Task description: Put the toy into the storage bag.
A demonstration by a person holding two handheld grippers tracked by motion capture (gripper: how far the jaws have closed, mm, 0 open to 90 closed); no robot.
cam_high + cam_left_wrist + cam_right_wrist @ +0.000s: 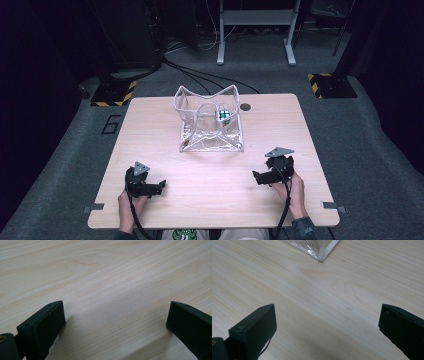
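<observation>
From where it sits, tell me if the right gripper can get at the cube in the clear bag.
Probably yes: the right gripper is open, bare table lies before it, and the clear bag holding the cube gapes open on top.

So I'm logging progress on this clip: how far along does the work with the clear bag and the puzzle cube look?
Looks done: the small multicoloured puzzle cube sits inside the clear plastic bag, whose top stands open. In hand: nothing. The left gripper and the right gripper rest open on the light wooden table, apart from the bag, its corner visible in the right gripper view. Left: possibly closing or moving the bag, though that is a guess.
</observation>
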